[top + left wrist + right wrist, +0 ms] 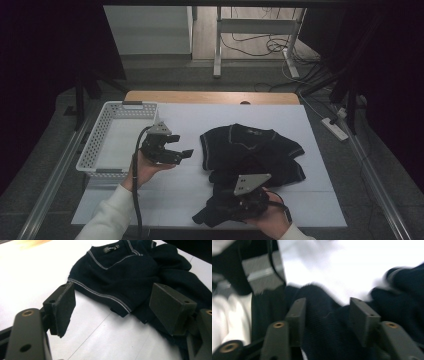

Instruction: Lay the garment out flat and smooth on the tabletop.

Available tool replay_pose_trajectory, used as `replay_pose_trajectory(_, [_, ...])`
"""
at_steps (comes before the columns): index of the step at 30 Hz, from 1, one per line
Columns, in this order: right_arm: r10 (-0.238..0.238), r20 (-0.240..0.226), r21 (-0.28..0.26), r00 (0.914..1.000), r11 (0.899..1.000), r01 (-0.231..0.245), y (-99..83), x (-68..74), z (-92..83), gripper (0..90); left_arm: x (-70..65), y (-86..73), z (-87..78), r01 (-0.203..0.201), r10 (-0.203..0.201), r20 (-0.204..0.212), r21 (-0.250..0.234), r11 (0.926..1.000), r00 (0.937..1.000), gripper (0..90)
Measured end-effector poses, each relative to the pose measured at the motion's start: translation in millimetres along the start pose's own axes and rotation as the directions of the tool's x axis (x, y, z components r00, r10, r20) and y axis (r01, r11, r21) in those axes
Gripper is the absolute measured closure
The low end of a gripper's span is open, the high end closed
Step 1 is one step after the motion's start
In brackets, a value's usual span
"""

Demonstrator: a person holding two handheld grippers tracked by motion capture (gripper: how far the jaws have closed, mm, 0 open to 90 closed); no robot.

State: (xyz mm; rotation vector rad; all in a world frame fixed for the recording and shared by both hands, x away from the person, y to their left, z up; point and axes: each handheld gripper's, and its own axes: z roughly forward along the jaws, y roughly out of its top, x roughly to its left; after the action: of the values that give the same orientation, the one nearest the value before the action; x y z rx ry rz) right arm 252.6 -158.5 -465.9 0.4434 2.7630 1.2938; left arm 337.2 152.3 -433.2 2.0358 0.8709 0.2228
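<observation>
Basket: at the far left of the table in the high view we see 1 white slatted basket [107, 145], its long side running away from us and its near end just beside our left forearm.
Left hand: our left hand [145, 167] holds its tool just right of the basket, above the white table cover [310, 150].
Left gripper: our left gripper [181, 152] points right, toward the garment, and hangs apart from it; in the left gripper view [111, 305] its 2 jaws stand wide with bare white cover and the garment's edge showing between them, and nothing sits between the pads.
Sweater: 1 dark sweater [255, 150] with pale piping lies crumpled right of the table's middle, collar toward the far side and 1 fold trailing to the near edge; the left gripper view shows its V-neck and label [117, 267] beyond the jaws.
Right hand: our right hand [272, 217] comes in at the near edge, under the grey 3-cornered plate.
Right gripper: our right gripper [235, 207] sits over the sweater's near fold; in the right gripper view [327, 315] the 2 jaws stand partly apart with dark knit [322, 327] bunched between them. That picture is blurred, so we read the pads as probably off the cloth, not pinching it.
Far background: desk legs and loose cables on the floor beyond the table.
</observation>
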Motion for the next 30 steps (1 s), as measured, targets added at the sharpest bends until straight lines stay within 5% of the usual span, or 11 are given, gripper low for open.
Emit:
replay_pose_trajectory(5, [0.068, 0.109, -0.042, 0.9917, 0.997, -0.064, 7.0, -12.0, -2.3, 37.8, -0.5, 0.2, 1.1, -0.002, 0.002, 0.002, 0.003, 1.0000, 1.0000, 21.7])
replay_pose_trajectory(10, [0.090, 0.126, -0.060, 0.9880, 0.995, -0.083, 15.3, -22.9, 6.1, 37.1, -0.4, -0.1, 1.6, -0.003, 0.003, 0.002, 0.006, 1.0000, 1.0000, 21.6])
replay_pose_trajectory(15, [0.109, 0.170, 0.011, 0.9794, 0.994, -0.112, 17.8, -34.5, 24.3, 35.9, 0.6, -0.8, 1.7, 0.001, -0.001, 0.000, 0.006, 1.0000, 1.0000, 21.6])
replay_pose_trajectory(20, [0.069, 0.211, 0.101, 0.9751, 0.991, -0.092, 11.4, -34.6, 47.8, 32.8, 0.0, -0.7, 2.3, -0.003, 0.003, 0.000, 0.008, 1.0000, 1.0000, 21.6])
replay_pose_trajectory(30, [0.063, 0.247, 0.179, 0.9669, 0.978, -0.109, 8.1, -39.6, 64.6, 29.6, 0.0, -1.2, 4.2, -0.004, 0.004, 0.001, 0.014, 0.9999, 1.0000, 21.6])
